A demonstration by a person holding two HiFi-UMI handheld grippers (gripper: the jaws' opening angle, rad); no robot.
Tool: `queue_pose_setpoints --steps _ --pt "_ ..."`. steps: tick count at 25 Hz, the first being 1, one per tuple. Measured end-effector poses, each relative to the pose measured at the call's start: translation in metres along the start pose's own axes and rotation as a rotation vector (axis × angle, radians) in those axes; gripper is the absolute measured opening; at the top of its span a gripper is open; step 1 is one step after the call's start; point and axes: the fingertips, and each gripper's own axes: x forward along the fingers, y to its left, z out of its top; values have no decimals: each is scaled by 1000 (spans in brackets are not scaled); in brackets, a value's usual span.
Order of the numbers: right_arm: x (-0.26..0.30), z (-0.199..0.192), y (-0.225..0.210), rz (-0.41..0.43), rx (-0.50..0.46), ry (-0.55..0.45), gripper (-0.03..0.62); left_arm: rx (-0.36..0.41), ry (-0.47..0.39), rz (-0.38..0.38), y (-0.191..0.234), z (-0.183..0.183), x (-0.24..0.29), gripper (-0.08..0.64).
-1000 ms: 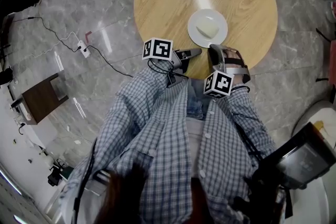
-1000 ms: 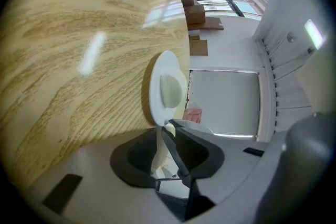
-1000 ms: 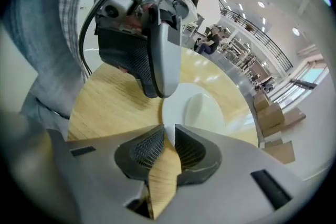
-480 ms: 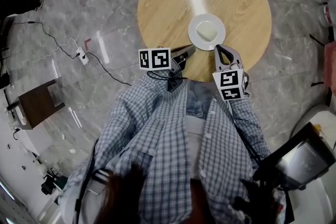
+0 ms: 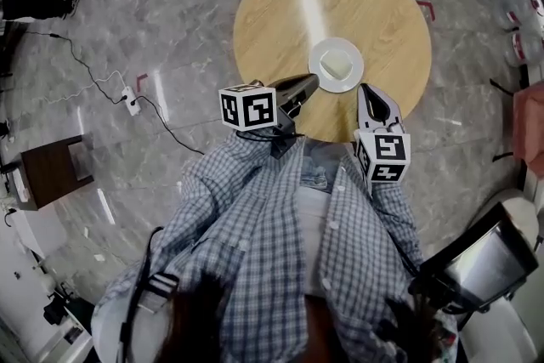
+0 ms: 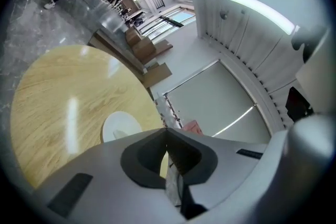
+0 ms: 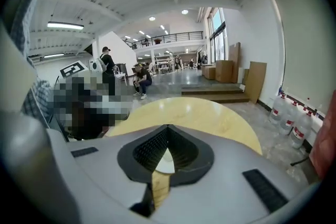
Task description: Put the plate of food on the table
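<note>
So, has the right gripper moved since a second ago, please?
Yes. The right gripper has drawn back from the white plate toward the near edge of the round wooden table.

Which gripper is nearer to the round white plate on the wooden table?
Left, by a little, in the head view. The left gripper points its shut jaws at the lower-left rim of the round white plate; the right gripper, also shut, sits off its lower-right rim. Neither touches it.

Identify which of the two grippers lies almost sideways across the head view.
The left gripper, at the plate's lower left: it points rightward, toward the plate, while the right gripper points up the picture.
</note>
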Motion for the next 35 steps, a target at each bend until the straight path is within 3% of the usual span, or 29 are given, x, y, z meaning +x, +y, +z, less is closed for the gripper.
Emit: queue_pose_setpoints --steps 4,10,19,25,35 --pt "-20 28 13 -30 -7 -100 6 84 -47 -33 -23 10 -21 8" --pt "-27 56 9 -15 34 -171 6 152 -108 -57 -49 33 -28 8" --pt "-32 74 3 3 48 -217 7 491 -42 14 -74 41 -23 8" --pt "-34 72 5 6 56 -214 8 498 -35 11 -77 36 -22 8" --pt "-32 66 7 23 86 -200 7 570 2 72 -71 31 -22 8"
